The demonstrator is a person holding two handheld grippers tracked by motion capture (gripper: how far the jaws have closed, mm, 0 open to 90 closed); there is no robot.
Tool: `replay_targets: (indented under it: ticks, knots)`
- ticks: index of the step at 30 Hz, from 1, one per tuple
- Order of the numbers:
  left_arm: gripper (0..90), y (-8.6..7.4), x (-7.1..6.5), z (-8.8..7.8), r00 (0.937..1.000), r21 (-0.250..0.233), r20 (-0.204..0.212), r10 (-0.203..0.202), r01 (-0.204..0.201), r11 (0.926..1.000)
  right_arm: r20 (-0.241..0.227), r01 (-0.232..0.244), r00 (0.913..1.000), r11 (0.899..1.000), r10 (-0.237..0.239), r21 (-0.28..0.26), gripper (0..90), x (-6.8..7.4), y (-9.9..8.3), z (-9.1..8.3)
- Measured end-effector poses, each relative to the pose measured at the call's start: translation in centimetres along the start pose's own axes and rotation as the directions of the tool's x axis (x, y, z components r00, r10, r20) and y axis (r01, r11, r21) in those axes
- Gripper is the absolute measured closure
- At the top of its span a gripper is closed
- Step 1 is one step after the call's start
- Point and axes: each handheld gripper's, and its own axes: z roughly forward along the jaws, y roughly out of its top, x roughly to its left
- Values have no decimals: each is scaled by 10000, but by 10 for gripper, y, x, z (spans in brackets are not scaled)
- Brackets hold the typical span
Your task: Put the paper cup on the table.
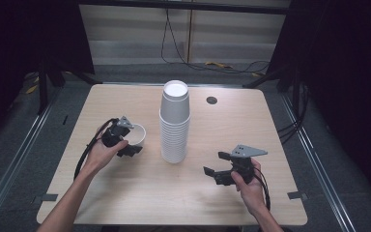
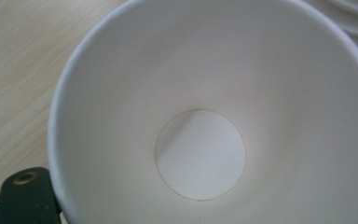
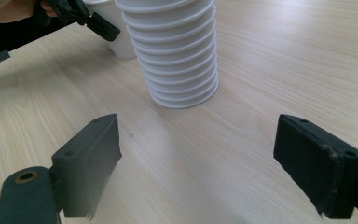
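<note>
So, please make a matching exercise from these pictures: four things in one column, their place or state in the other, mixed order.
Things:
1. stack of cups
2. single cup
3. right gripper
4. round black grommet

Place or state:
A. open, holding nothing
B. at the left gripper, left of the stack
C. far side of the table
D. upside down, table's middle

Pairs: 1-D, 2-B, 3-A, 4-C
</note>
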Motion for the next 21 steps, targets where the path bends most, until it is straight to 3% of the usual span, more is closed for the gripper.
replay_targets:
  ticks: [4, 5, 7, 13, 15, 21]
  knots:
    - [145, -5, 0, 1, 9997, -219, 134, -218, 221, 9995, -59, -8, 10000, 10000, 8, 47, 148, 1, 0, 1]
    - [157, -10, 4, 4, 9978, -323, 484, -462, 478, 9983, -112, -39, 9999, 10000, 39, 34, 148, 2, 0, 1]
    - [157, -14, 5, 7, 9975, -140, 485, -510, 517, 9986, -145, -53, 9999, 10000, 53, 42, 147, 3, 0, 1]
    - [157, -24, 6, 5, 9959, -175, 651, -624, 637, 9978, -114, -95, 9999, 9999, 96, 75, 147, 1, 0, 3]
    - [156, -26, 7, 2, 9976, -231, 449, -533, 544, 9983, -108, -85, 9999, 9999, 85, 54, 147, 1, 0, 3]
    - [157, -37, 4, -5, 9969, -845, 175, -769, 781, 9934, -288, -156, 9995, 9998, 159, 103, 144, 1, 0, 3]
